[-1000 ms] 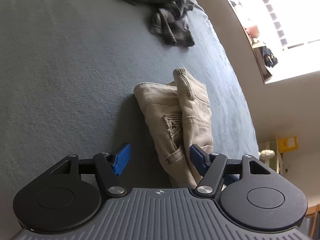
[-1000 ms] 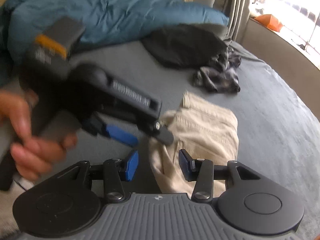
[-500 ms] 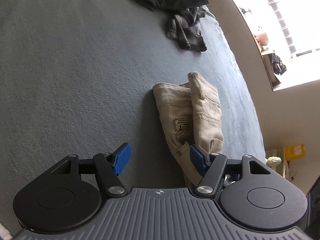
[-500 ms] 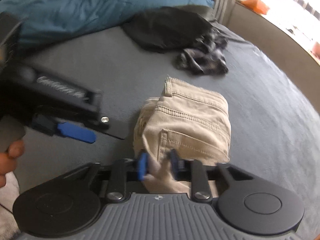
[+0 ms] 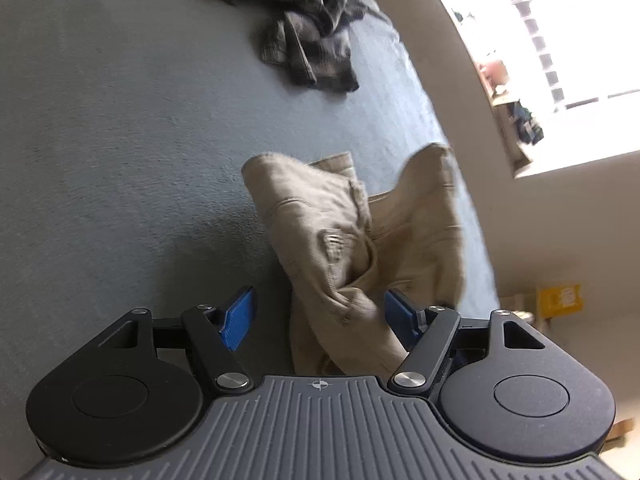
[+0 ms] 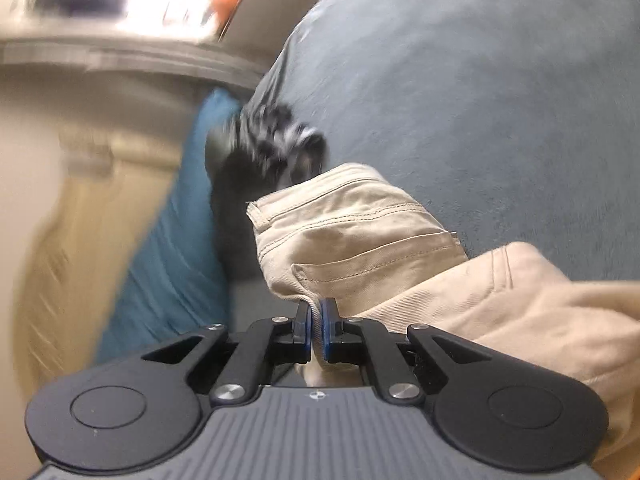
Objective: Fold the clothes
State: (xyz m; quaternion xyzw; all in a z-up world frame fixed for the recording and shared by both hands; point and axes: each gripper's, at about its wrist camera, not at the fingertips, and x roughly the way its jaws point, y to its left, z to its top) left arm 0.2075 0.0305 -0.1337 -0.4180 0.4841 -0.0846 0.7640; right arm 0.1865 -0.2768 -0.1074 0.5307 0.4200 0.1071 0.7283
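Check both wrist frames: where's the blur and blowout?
Right wrist: heavy motion smear over the left background, while the right tool and the tan trousers it clamps stay sharp. Left wrist: window blown out white; trousers mildly blurred; open left tool crisp; fisheye bends the bed edge.

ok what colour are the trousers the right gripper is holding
Beige, or light khaki, trousers, clearest in the right wrist view.

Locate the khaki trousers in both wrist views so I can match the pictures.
Left wrist: khaki trousers at centre, bunched between the open left hand-held gripper fingers.
Right wrist: khaki trousers centre to lower right, pinched in the right hand-held gripper.
Shared landmark: dark crumpled garment beyond them.
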